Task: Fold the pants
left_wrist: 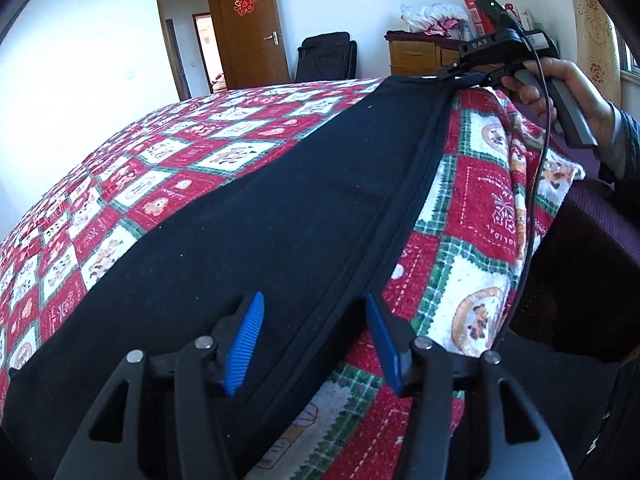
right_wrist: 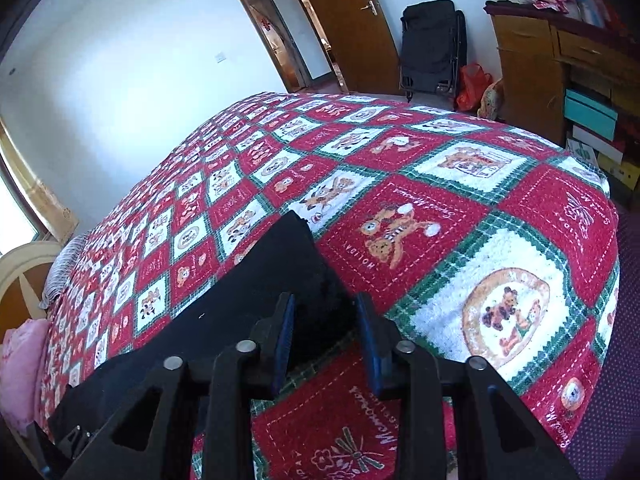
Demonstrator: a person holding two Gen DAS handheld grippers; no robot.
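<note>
Black pants (left_wrist: 260,208) lie flat in a long strip along the near edge of a bed with a red, white and green checked bedspread (left_wrist: 480,200). My left gripper (left_wrist: 316,332) is open, its blue pads standing either side of the pants' seamed edge without pressing on it. At the strip's far end a hand (left_wrist: 568,88) holds my right gripper (left_wrist: 472,74). In the right wrist view, the right gripper (right_wrist: 326,332) is open over the end of the pants (right_wrist: 260,280), whose corner lies loose between the pads on the bedspread (right_wrist: 440,220).
The bed's edge drops off to the right onto a dark purple surface (right_wrist: 624,320). A black cable (left_wrist: 536,200) hangs from the right gripper. Beyond the bed are an open wooden door (left_wrist: 248,24), a folded black chair (right_wrist: 432,48) and a wooden dresser (right_wrist: 524,60). A pink pillow (right_wrist: 20,360) lies far left.
</note>
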